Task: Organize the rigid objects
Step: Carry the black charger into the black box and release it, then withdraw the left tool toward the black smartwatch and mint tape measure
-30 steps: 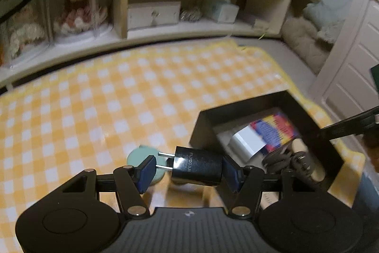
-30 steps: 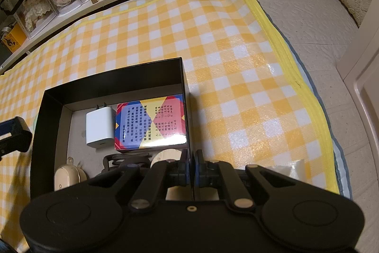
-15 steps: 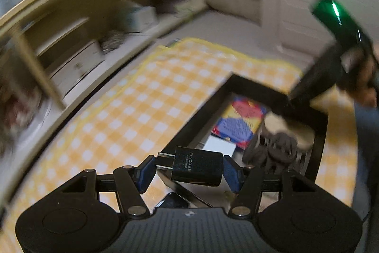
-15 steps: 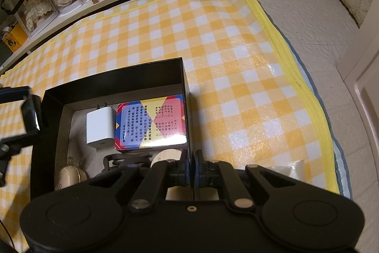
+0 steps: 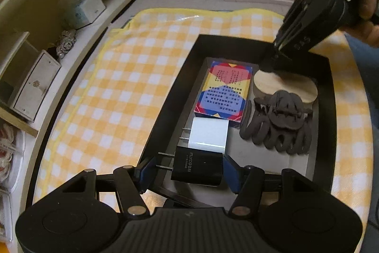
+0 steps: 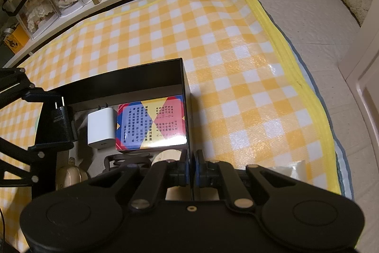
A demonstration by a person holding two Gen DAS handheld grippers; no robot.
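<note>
Black charger [image 5: 197, 168] clamped between left gripper [image 5: 189, 170] jaws, above black box [image 5: 236, 39]; right gripper [image 6: 192, 172] jaws pinch box wall.

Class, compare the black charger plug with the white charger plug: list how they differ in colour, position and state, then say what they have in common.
1. Colour: the black charger plug is black with printed lettering; the white charger plug is plain white.
2. State: the black one is clamped in the left gripper; the white one is not held.
3. Position: the white one lies on the floor of the black box beside the colourful card box; the black one is held over the box's near end.

Shared: both are blocky, with two metal prongs.
</note>
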